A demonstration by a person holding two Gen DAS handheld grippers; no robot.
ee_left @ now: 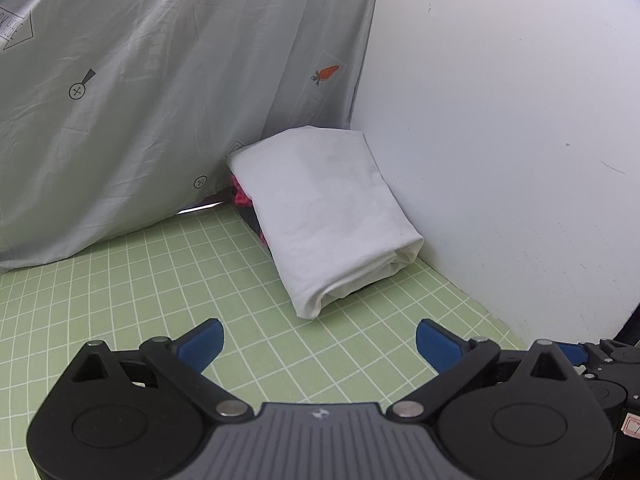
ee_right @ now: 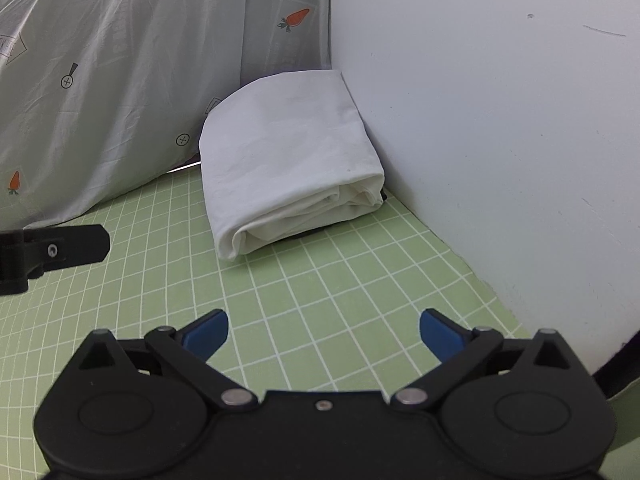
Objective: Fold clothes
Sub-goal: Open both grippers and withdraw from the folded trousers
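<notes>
A folded white garment [ee_left: 328, 212] [ee_right: 288, 172] lies on the green grid mat [ee_left: 160, 280] [ee_right: 340, 280], tucked into the corner by the white wall. Something dark and pink [ee_left: 242, 196] peeks out beneath its left side. My left gripper [ee_left: 320, 340] stands open a short way in front of the bundle, nothing between its blue pads [ee_left: 204, 342]. My right gripper [ee_right: 324, 334] is open too, facing the same bundle with free mat between. The left gripper's black finger [ee_right: 76, 246] shows at the left edge of the right wrist view.
A grey sheet printed with carrots [ee_left: 160, 92] [ee_right: 120, 80] hangs along the back, its hem resting on the mat. A white wall [ee_left: 500, 140] [ee_right: 500, 120] bounds the right side. Part of the right gripper [ee_left: 608, 364] sits at the lower right of the left wrist view.
</notes>
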